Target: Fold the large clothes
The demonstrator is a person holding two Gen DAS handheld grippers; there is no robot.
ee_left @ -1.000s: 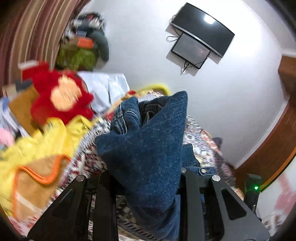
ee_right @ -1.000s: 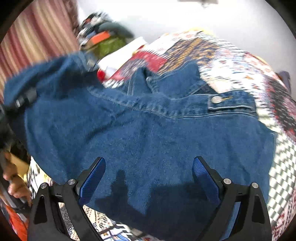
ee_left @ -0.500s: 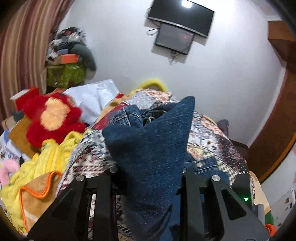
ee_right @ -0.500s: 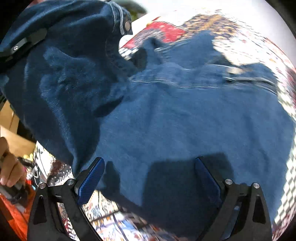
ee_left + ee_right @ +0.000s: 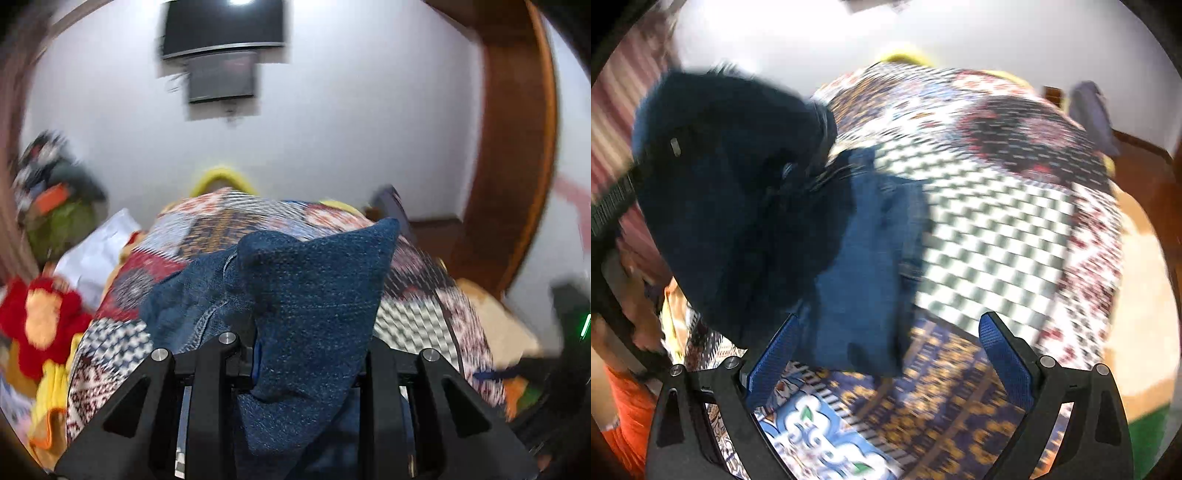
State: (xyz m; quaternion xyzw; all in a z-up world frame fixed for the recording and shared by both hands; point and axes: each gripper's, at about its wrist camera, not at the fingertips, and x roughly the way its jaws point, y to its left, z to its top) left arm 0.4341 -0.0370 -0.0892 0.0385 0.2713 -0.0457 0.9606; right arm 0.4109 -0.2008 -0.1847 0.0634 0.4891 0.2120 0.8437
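Note:
A dark blue denim garment (image 5: pixel 310 302) is bunched between the black fingers of my left gripper (image 5: pixel 306 354), which is shut on a thick fold of it. The fold stands up as a peak in the left wrist view and hides the pads. In the right wrist view the same denim garment (image 5: pixel 857 258) hangs as a dark lifted mass at the left and trails down onto the patterned bedspread (image 5: pixel 993 221). My right gripper (image 5: pixel 886 354) stands open above the bedspread; the hem of the denim hangs between its blue pads without being pinched.
The bed carries a patchwork bedspread (image 5: pixel 229 229). A red plush toy (image 5: pixel 40 325), yellow cloth and a white bag lie at its left. A wall screen (image 5: pixel 221 48) hangs behind. A wooden door frame (image 5: pixel 517 147) stands at right. A person's hand (image 5: pixel 635 325) is at the left.
The left gripper swung right with the denim fold, its view rolling towards the door frame. The right gripper moved off the spread denim; the garment was pulled up and left, baring the bedspread.

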